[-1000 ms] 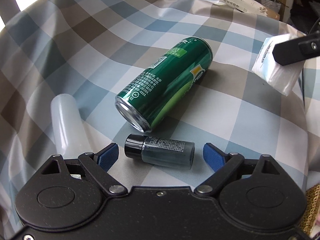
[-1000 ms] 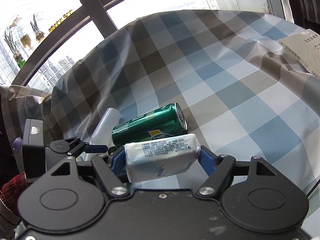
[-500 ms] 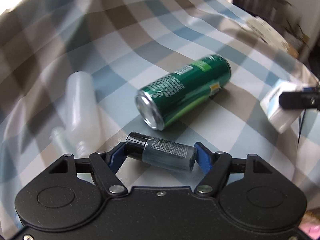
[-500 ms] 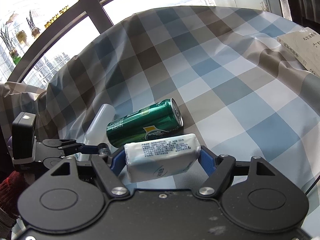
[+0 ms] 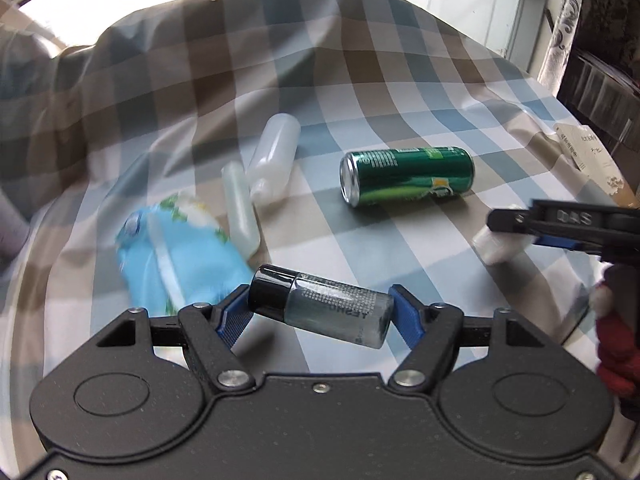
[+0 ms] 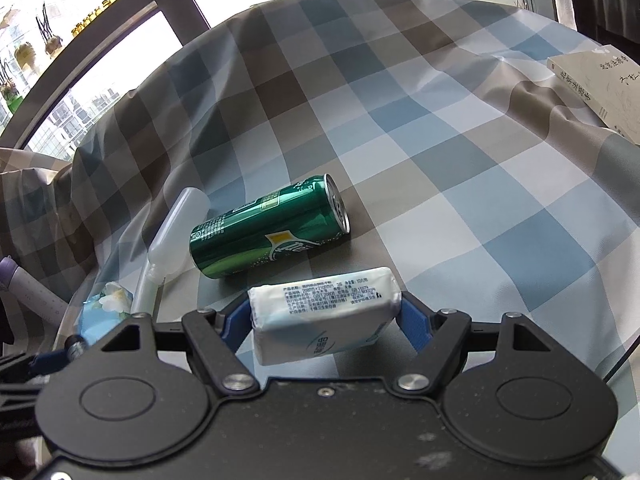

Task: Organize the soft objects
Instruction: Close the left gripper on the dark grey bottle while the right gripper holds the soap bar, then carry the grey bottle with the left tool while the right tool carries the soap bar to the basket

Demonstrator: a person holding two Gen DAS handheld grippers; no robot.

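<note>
The checked cloth (image 6: pixel 460 128) spreads ahead of both tools, with the green can (image 6: pixel 268 226) lying beyond the right gripper (image 6: pixel 326 320), which clamps the white tissue pack (image 6: pixel 324 314) between its 2 fingers. The left gripper (image 5: pixel 320 312) pinches the small dark-capped bottle (image 5: pixel 320 306) by its ends, with the blue packet (image 5: pixel 180 252) ahead to its left.

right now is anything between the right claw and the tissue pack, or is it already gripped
Nothing stands between them. The right claw is already shut on the white plastic-wrapped tissue pack, one blue pad at each end. The green metal can lies on the checked cloth beyond it, apart from the pack.
</note>
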